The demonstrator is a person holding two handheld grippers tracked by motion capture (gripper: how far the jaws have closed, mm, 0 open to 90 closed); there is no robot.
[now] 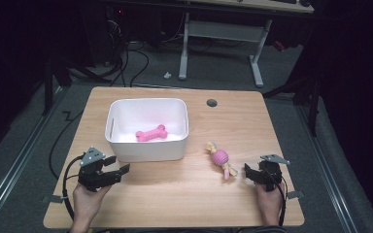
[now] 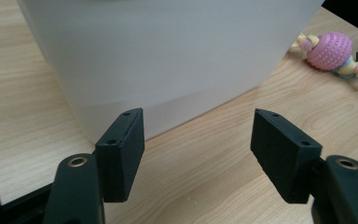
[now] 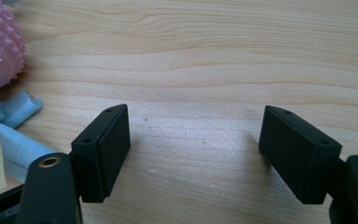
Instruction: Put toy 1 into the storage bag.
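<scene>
High view, left to right: my left claw [image 1: 118, 171] rests on the wooden table [image 1: 175, 194] just in front of the white bin's [image 1: 145, 148] near left corner, its jaws spread apart and gripping nothing. Inside the bin lies a pink bone toy [image 1: 151, 133]. To the right of the bin, near its front corner, sits the pink spiky ball on its rope [image 1: 219, 158]. Farther right of the bin, just beside that rope toy, my right claw [image 1: 247, 172] stands released too, jaws wide with bare wood between them and the toy's cloth ends at their left.
</scene>
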